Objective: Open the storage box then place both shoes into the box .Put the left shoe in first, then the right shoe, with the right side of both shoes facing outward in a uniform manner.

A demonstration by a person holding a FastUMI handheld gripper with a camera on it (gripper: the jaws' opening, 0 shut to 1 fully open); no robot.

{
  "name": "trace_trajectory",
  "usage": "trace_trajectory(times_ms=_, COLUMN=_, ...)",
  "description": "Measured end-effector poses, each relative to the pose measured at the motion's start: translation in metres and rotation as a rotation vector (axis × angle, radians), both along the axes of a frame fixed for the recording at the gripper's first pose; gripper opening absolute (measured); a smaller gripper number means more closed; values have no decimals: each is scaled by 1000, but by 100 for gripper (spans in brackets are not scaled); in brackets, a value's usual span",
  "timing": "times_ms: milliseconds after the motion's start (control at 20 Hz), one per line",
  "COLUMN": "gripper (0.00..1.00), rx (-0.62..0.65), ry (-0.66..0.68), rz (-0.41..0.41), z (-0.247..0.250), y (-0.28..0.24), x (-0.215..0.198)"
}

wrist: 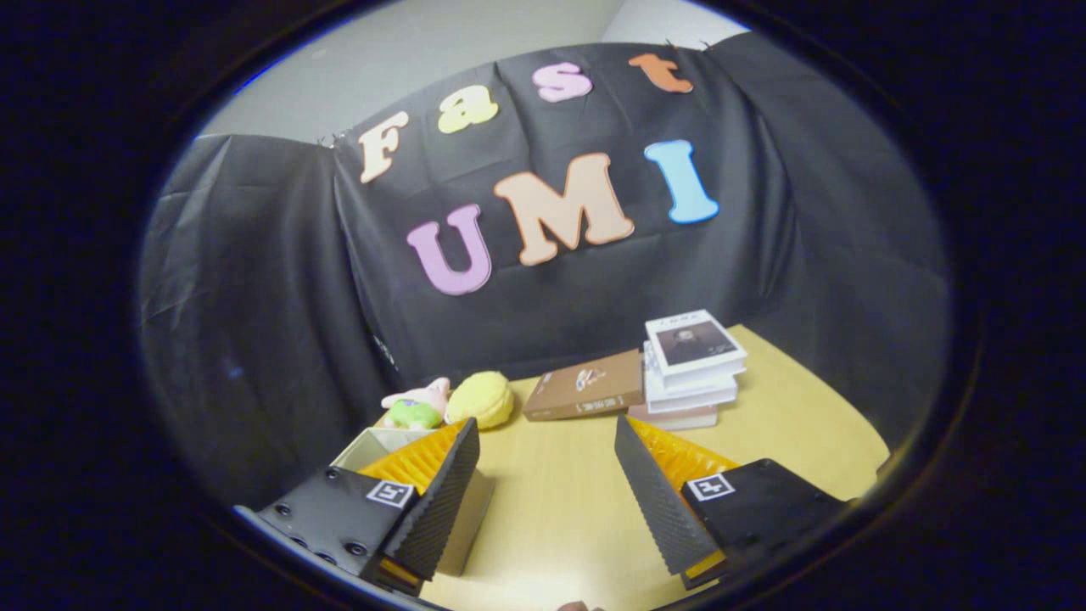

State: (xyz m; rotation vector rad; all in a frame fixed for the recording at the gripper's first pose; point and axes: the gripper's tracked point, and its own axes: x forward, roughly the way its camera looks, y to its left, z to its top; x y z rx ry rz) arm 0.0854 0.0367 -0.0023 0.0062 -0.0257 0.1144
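Observation:
My gripper (547,462) stands open above the wooden table (789,424), with bare tabletop between its two fingers. A pale open-topped box (382,443) sits under and behind the left finger (441,501), which covers most of it. The right finger (657,501) hangs over the table with nothing touching it. I cannot tell whether the pale box is the storage box.
Beyond the fingers, along the black cloth wall, lie a pink and green plush toy (416,406), a yellow plush (482,397), a brown book (585,386) lying flat, and a stack of white books (691,365).

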Motion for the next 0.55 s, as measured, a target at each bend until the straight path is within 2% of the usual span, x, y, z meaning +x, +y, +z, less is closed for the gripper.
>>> trace_trajectory(times_ms=200, gripper=100, rx=-51, ry=-101, rz=-35, z=22, y=-23, x=-22)
trace_trajectory(times_ms=550, gripper=100, rx=-39, ry=-191, rz=-35, z=46, y=-46, x=-50)
